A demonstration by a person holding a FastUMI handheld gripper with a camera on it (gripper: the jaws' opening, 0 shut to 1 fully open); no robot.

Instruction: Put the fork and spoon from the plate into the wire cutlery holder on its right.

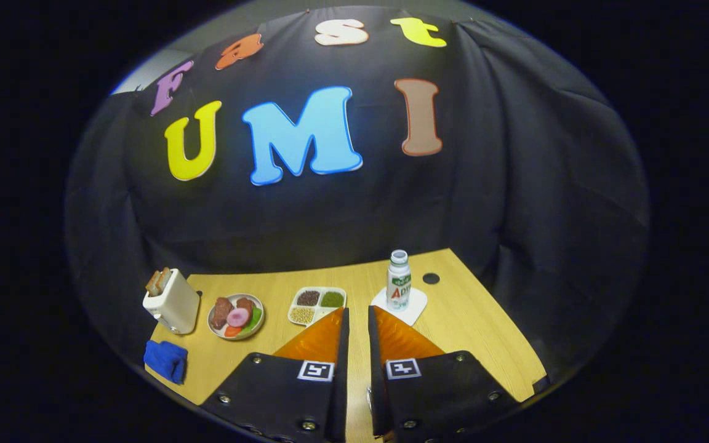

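My gripper (357,309) is held above the near part of a wooden table (465,320). Its two fingers stand close together with only a thin slit between them, and nothing is held in it. Beyond the fingers to the left lies a round plate (212,326) carrying pieces of meat, a pink slice and some green and orange bits. Just ahead of the left fingertip sits a white sectioned tray (319,289) with brown, green and yellow grains.
A white toaster (172,301) with bread in it stands at the table's far left, and a folded blue cloth (166,360) lies in front of it. To the right of the fingertips a small bottle (399,280) stands on a white coaster (416,307), with a dark hole (431,278) behind.
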